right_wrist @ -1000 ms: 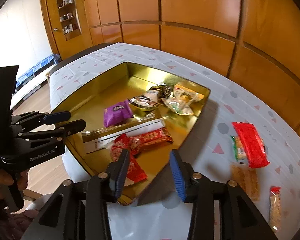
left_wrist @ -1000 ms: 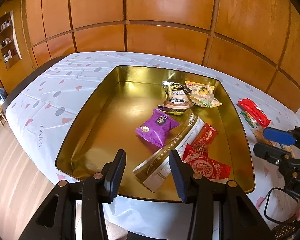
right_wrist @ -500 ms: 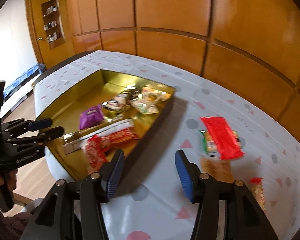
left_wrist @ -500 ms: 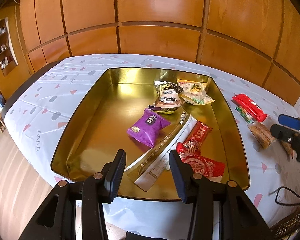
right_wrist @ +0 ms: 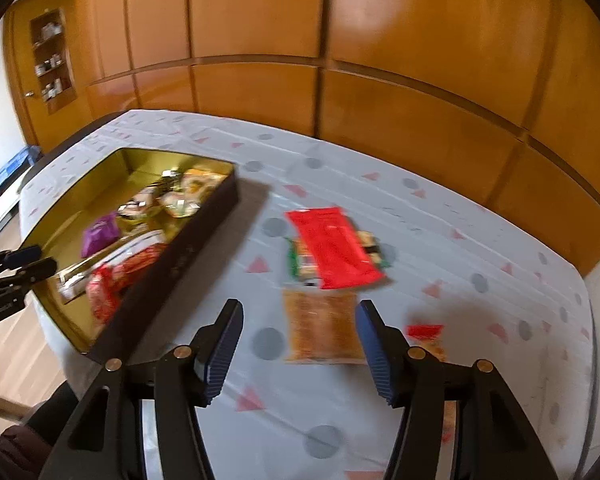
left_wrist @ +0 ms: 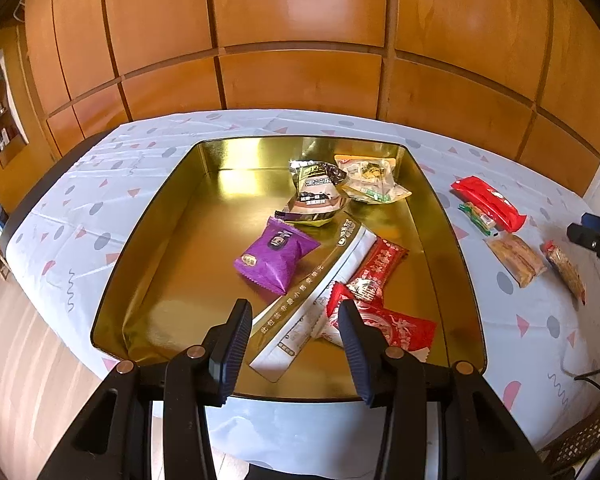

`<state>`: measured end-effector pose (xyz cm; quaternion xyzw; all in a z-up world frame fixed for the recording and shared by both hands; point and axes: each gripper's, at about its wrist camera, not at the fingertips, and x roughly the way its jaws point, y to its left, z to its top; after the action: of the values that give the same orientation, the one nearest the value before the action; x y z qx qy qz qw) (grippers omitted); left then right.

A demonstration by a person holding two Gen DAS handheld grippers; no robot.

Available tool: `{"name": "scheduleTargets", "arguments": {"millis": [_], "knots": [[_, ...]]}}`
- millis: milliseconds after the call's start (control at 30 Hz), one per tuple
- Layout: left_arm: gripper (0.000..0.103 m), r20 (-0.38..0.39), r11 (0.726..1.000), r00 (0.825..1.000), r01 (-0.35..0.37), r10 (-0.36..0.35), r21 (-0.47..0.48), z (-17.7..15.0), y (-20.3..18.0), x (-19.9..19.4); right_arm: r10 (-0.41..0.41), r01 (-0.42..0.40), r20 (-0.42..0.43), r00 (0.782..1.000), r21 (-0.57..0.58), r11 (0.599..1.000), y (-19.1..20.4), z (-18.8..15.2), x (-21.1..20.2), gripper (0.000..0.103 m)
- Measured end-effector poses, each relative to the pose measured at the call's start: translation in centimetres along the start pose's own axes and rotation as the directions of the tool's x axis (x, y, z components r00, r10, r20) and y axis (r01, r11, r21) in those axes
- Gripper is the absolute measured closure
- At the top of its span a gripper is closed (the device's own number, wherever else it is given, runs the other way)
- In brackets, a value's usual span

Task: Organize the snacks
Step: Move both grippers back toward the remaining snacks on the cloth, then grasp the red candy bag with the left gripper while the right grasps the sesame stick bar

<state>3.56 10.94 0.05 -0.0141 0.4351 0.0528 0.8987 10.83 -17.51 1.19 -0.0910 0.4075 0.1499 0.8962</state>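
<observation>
A gold tray (left_wrist: 172, 208) (right_wrist: 100, 176) on the table holds several snack packets, among them a purple one (left_wrist: 276, 256) and red ones (left_wrist: 380, 316). My left gripper (left_wrist: 294, 332) is open and empty over the tray's near edge. My right gripper (right_wrist: 298, 340) is open and empty, right of the tray, above a clear orange-brown packet (right_wrist: 320, 328) (left_wrist: 516, 256). A red packet (right_wrist: 332, 248) (left_wrist: 488, 202) lies over a green one (right_wrist: 296, 260) beyond it. Another red-topped packet (right_wrist: 426, 336) lies to the right.
The table wears a white cloth (left_wrist: 80, 208) with grey dots and pink triangles. Wood-panelled walls (left_wrist: 300, 40) stand behind it. The right gripper's tip shows at the right edge of the left wrist view (left_wrist: 596, 236). A cable (left_wrist: 588, 376) lies at the table's right.
My right gripper has swung right, away from the tray, and opened wider over the loose packets on the cloth. My left gripper has drawn back a little from the tray.
</observation>
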Motion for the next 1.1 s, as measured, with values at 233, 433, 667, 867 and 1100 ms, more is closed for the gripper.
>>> {"name": "scheduleTargets", "arguments": {"millis": [233, 433, 667, 867, 1100], "knots": [[0.058, -0.004, 1.0, 1.0, 0.0, 0.0, 0.025, 0.3, -0.8, 0.0, -0.098, 0.098, -0.012, 0.995, 0.018, 0.995, -4.2, -0.2, 0.2, 0.039], [0.058, -0.013, 0.999, 1.0, 0.021, -0.021, 0.039, 0.7, -1.7, 0.1, -0.205, 0.208, -0.045, 0.978, 0.068, 0.976, -9.4, -0.6, 1.1, 0.037], [0.058, -0.041, 0.996, 0.996, 0.078, -0.077, 0.033, 2.0, -3.1, 0.5, -0.24, 0.27, -0.136, 0.961, 0.276, 0.922, -16.0, -2.2, 2.5, 0.036], [0.058, -0.052, 0.981, 0.984, 0.172, -0.168, 0.091, 5.2, -6.7, 0.5, -0.209, 0.255, -0.156, 0.965, 0.387, 0.886, -17.8, -2.6, 2.5, 0.027], [0.058, -0.137, 0.946, 0.945, 0.31, -0.295, 0.1, 9.1, -13.7, 2.9, -0.189, 0.233, -0.141, 0.972, 0.442, 0.866, -18.0, -2.7, 2.1, 0.023]]}}
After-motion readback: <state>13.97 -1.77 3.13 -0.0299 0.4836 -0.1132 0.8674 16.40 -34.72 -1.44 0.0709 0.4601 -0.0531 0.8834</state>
